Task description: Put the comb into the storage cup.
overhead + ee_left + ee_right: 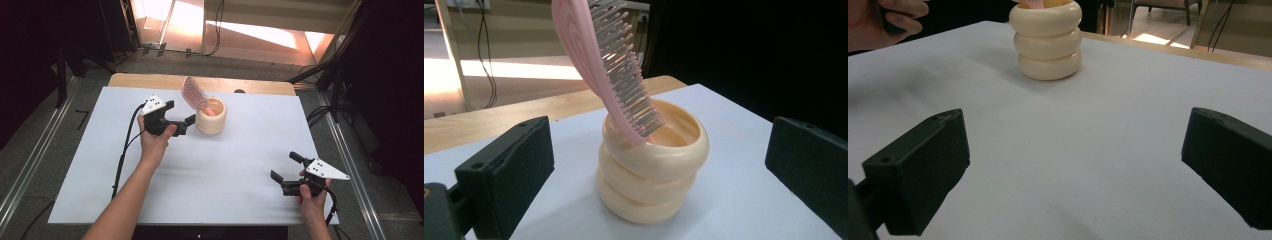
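Your pink hairbrush [616, 65] stands handle-down in the cream ribbed cup [651, 170], leaning over its rim, so the placing looks done. Your left tongs [181, 120] hover just beside the cup with the jaws spread wide, empty, the cup framed between them in the left gripper view. Your right tongs [285, 170] sit well apart from the cup, near the table's [225, 165] front edge, jaws likewise apart and holding nothing. What seems left is pulling clear of the cup.

Sunlit floor [260, 32] beyond white table [225, 165]
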The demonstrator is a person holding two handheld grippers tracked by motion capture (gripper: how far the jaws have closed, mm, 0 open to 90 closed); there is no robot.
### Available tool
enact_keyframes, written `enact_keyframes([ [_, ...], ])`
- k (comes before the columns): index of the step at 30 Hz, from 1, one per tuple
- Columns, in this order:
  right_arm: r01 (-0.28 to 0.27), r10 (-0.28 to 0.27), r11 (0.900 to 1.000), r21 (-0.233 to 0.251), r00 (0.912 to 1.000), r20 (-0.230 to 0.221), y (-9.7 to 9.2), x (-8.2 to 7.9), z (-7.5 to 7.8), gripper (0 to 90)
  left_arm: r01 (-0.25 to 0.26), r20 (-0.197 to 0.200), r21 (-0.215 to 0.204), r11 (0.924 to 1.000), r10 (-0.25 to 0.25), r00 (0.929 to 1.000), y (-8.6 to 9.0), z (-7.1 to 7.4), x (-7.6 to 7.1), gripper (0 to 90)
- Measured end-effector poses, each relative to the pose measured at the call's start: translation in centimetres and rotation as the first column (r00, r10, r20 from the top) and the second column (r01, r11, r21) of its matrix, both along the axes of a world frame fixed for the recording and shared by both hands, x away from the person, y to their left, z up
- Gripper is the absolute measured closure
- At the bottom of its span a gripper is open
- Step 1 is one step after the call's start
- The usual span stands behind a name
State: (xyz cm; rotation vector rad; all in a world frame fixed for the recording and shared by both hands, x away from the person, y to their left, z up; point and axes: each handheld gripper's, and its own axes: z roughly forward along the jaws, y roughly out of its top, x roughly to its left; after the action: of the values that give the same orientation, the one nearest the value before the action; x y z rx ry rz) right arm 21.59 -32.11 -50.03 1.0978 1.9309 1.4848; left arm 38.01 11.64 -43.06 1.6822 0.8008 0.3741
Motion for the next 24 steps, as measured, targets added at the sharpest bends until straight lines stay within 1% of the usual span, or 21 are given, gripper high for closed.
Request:
enact_keyframes([
  [6, -0.002, 0.002, 1.0, -0.002, 1.0, -0.003, 0.1, 0.0, 0.0, 0.0, 0.002, 0.014, 0.008, 1.0, -0.002, 0.9999, 0.7, 0.0, -0.7, 0.0],
  [10, -0.001, 0.001, 1.0, -0.002, 1.0, -0.003, 0.1, 0.0, 0.0, 0.0, 0.01, 0.028, 0.021, 0.9997, -0.01, 0.9996, 1.1, 0.0, -1.6, 0.0],
  [11, -0.001, 0.001, 1.0, -0.002, 1.0, -0.002, 0.1, 0.0, 0.0, 0.0, 0.014, 0.031, 0.018, 0.9997, -0.014, 0.9994, 1.2, -0.1, -1.8, 0.0],
  [13, -0.001, 0.001, 1.0, -0.003, 1.0, -0.003, 0.1, 0.0, 0.0, 0.0, 0.012, 0.033, 0.02, 0.9997, -0.013, 0.9994, 1.3, -0.1, -2.0, 0.0],
  [15, -0.001, 0.001, 1.0, -0.004, 1.0, -0.002, 0.1, 0.0, 0.0, 0.0, 0.009, 0.04, 0.028, 0.9996, -0.01, 0.9992, 1.7, -0.2, -2.5, 0.0],
  [16, -0.001, 0.001, 1.0, -0.005, 1.0, -0.002, 0.1, 0.0, 0.0, 0.0, 0.009, 0.04, 0.028, 0.9996, -0.01, 0.9992, 1.7, -0.2, -2.5, 0.0],
  [19, -0.002, 0.002, 1.0, -0.006, 1.0, -0.001, 0.2, 0.0, 0.0, 0.0, 0.005, 0.045, 0.038, 0.9993, -0.007, 0.9989, 2.3, -0.4, -3.2, 0.0],
  [20, -0.002, 0.002, 1.0, -0.004, 1.0, -0.003, 0.2, 0.0, 0.0, 0.0, 0.005, 0.045, 0.038, 0.9993, -0.007, 0.9989, 2.3, -0.4, -3.2, 0.0],
  [21, -0.002, 0.002, 1.0, -0.004, 1.0, -0.003, 0.2, 0.0, 0.0, 0.0, 0.004, 0.046, 0.041, 0.9991, -0.006, 0.9989, 2.4, -0.4, -3.4, 0.0],
  [23, -0.002, 0.002, 1.0, -0.004, 1.0, -0.004, 0.2, 0.0, 0.0, 0.0, -0.004, 0.064, 0.067, 0.9977, -0.001, 0.9979, 2.7, -0.5, -3.9, 0.0],
  [24, -0.001, 0.001, 1.0, -0.005, 1.0, -0.001, 0.2, 0.0, 0.0, 0.0, -0.004, 0.064, 0.067, 0.9977, -0.001, 0.9979, 2.7, -0.5, -3.9, 0.0],
])
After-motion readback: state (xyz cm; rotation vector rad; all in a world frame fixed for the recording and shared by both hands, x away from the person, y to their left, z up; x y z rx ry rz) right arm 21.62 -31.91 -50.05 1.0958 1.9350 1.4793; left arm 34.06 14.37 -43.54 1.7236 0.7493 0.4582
